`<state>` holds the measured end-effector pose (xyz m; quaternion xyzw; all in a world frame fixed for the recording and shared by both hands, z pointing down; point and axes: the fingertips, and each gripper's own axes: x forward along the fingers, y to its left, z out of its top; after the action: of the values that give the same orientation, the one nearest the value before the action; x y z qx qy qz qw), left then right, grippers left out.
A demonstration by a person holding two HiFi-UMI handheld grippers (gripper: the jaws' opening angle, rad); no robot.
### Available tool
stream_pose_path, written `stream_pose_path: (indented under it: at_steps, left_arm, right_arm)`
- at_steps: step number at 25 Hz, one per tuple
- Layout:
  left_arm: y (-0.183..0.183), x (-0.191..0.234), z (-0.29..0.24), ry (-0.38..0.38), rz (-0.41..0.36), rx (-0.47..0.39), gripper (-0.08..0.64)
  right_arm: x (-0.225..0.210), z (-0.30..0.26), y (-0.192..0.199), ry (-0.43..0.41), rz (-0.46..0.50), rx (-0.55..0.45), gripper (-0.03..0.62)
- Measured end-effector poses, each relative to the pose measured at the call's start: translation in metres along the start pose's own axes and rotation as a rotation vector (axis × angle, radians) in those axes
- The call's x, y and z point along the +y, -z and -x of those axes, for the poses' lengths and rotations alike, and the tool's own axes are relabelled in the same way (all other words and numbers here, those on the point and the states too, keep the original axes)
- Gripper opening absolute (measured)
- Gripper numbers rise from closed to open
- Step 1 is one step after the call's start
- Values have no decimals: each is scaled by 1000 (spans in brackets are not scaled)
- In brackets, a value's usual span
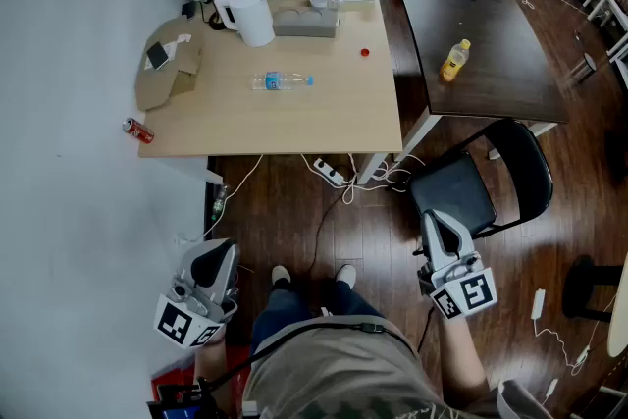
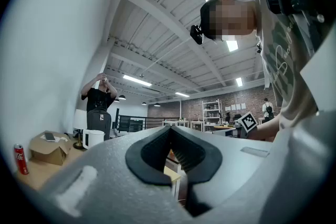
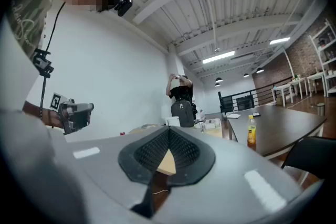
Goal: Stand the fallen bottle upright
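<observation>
A clear water bottle with a blue label lies on its side in the middle of the light wooden table. A small red cap sits to its right. Both grippers hang low beside the person's legs, well short of the table. My left gripper is shut and holds nothing; its jaws meet in the left gripper view. Shut and empty as well is my right gripper, with its jaws together in the right gripper view. The fallen bottle does not show clearly in either gripper view.
A white kettle, a cardboard box and a red can share the light table. A yellow bottle stands on the dark table. A black chair and floor cables lie between me and the tables.
</observation>
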<state>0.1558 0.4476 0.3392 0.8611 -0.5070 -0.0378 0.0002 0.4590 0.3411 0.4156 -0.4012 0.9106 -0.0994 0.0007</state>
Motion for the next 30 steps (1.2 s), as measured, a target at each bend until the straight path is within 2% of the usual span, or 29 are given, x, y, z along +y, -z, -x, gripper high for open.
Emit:
stream_pose_path:
  at_steps: [2,5,7,10,16,20,25,30]
  left_arm:
    - [-1,-1,-1,-18,8,-10,0]
    - [7,-4,-2,-34,24,-4,0]
    - [17,-6,-3,-42,43,10,0]
    - [30,-5,-8,-46,69,36,0]
    - [31,31,-31,-35,28,32,0]
    - [35,69,-53,-27,36,13,0]
    - [20,121,-74,8,22,-7,0]
    - [14,177,-76,-38,-5,-42,0]
  right_arm:
    - [-6,5,1,20,72,11,3]
    - [-4,8,-10,17,243,-6,3]
    - [0,4,-17,-14,284,-27,3]
    - [-3,-3,-16,-19,305,-18,3]
    - [2,-24,-17,56,306,-29,3]
    - [18,-63,-34,55,277,-81,3]
    - [46,-118,-54,35,279,-101,3]
    - [60,-170,-57,1,310,-63,3]
